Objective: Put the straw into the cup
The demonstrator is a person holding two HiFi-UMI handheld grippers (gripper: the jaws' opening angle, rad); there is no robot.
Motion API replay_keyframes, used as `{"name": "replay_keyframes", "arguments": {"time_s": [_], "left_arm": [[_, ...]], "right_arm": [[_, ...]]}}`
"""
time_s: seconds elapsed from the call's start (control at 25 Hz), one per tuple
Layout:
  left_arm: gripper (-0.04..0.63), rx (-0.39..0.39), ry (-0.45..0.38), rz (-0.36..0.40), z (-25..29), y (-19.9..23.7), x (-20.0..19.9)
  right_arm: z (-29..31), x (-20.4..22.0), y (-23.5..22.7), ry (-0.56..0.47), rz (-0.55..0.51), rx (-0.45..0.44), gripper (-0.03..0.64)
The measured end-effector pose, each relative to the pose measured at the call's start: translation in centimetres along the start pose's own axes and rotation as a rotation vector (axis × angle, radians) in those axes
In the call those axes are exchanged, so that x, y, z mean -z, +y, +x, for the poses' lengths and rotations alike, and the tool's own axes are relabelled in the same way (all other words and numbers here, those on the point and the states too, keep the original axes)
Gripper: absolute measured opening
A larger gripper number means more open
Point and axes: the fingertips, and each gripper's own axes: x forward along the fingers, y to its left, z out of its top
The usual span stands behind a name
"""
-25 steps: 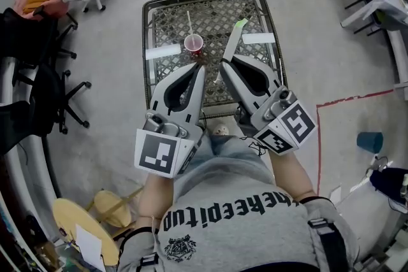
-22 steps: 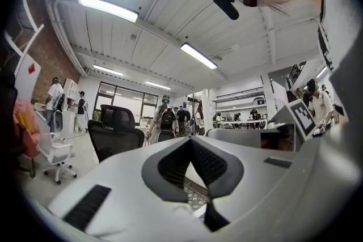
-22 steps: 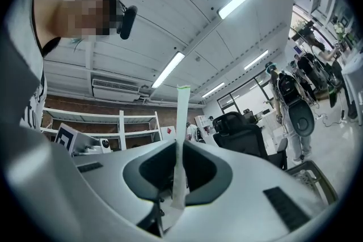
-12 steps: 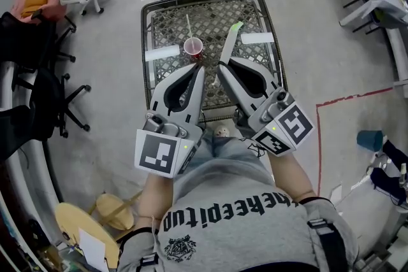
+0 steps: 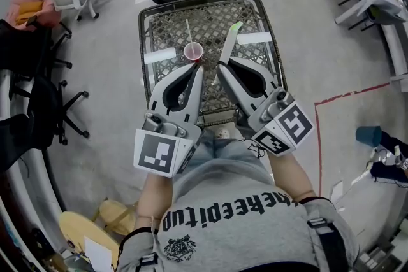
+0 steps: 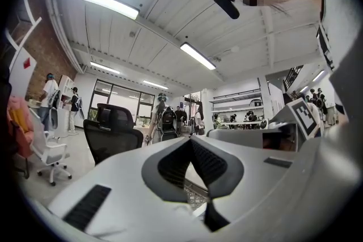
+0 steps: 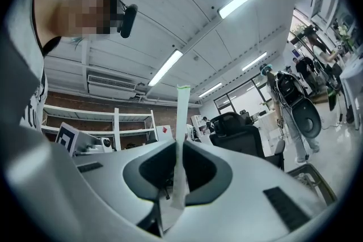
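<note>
**A:** Which step is this?

**B:** The carry, I'd say. On the wire-mesh table point(image 5: 220, 16) the straw isn't in the cup yet. It still looks to be in its paper sleeve, so it may need unwrapping first.

**A:** What does the next move call for?

**B:** Probably bringing the straw's end over the cup's mouth and tipping it down, with the cup kept steady.

**A:** And the grippers?

**B:** The left gripper point(image 6: 190, 140) is clenched with nothing between its fingers, and its tips are just beside the cup. The right gripper point(image 7: 177, 143) is grasping the straw low down.

**A:** Where are the cup and the straw?

**B:** The red cup point(image 5: 193, 51) stands upright near the table's middle. The wrapped straw point(image 5: 229, 41) slants away beyond the right gripper's tips, green end outermost, to the cup's right and clear of it.
</note>
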Motion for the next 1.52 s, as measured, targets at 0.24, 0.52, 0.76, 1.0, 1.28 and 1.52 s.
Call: {"name": "replay_keyframes", "arguments": {"time_s": [0.24, 0.52, 0.76, 1.0, 1.28, 1.52], "left_arm": [[0.023, 0.018, -0.003, -0.007, 0.1, 1.4, -0.1], [0.023, 0.037, -0.009, -0.011, 0.3, 3.6, -0.1], [0.023, 0.062, -0.012, -0.017, 0.9, 5.3, 0.2], [0.023, 0.096, -0.015, -0.031, 1.8, 7.0, 0.2], [0.023, 0.14, 0.013, -0.045, 2.4, 9.0, 1.5], [0.023, 0.181, 0.079, -0.046, 2.2, 10.0, 3.6]], "right_arm": [[1.5, 0.0, 0.0, 0.0, -0.008, 0.017, 0.054], [3.3, 0.3, 0.0, 0.0, -0.02, 0.046, 0.054], [4.8, 0.7, -0.5, -0.001, -0.026, 0.078, 0.054], [6.4, 0.8, -1.2, 0.004, -0.032, 0.115, 0.054], [8.4, 1.9, -2.0, 0.01, -0.03, 0.158, 0.054], [9.4, 2.9, -2.4, 0.024, -0.029, 0.196, 0.054]]}}
